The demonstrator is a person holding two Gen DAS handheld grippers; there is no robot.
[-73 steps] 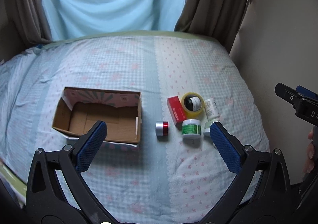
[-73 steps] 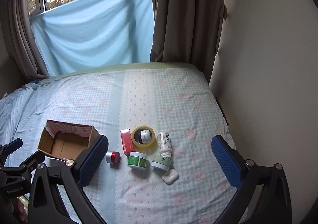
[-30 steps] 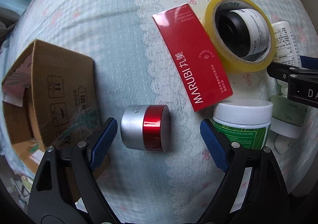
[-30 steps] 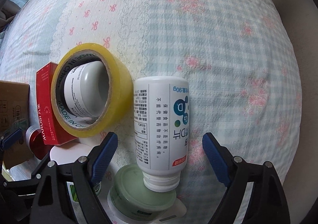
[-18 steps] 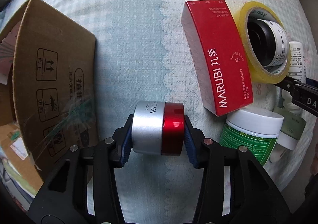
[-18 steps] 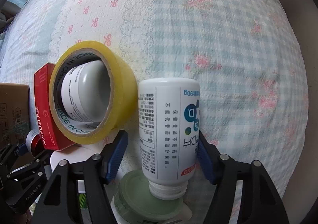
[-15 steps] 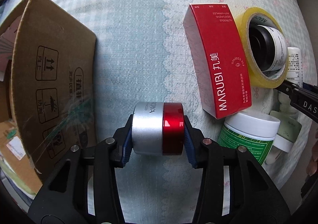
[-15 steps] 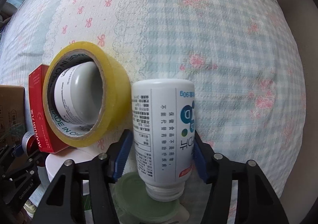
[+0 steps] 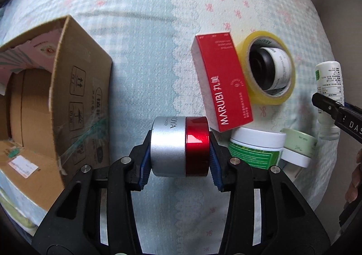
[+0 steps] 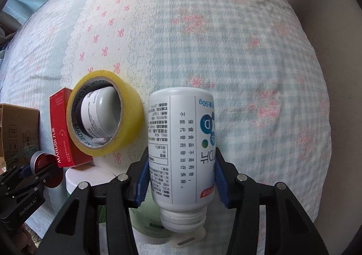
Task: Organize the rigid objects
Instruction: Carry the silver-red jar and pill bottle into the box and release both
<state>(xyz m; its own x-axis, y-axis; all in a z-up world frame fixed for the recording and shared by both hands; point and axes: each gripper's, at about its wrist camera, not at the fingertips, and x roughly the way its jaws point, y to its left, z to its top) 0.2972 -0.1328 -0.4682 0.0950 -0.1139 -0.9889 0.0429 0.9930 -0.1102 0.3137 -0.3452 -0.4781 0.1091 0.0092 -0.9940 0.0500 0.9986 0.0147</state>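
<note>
Silver-and-red jar [image 9: 179, 146], rigid, likely slippery, is clamped end-to-end by left gripper [image 9: 179, 160]; white bottle [image 10: 181, 148] is clamped across its body by right gripper [image 10: 181, 178].

Soft, even daylight fills both views, casting only faint shadows below the jaws. A bright glare streak runs down the shiny red-and-silver cylindrical jar [image 9: 179, 146] between them. Fisheye distortion bulges the checked bedsheet [image 10: 237, 51], and dark vignetting rims the corners.
</note>
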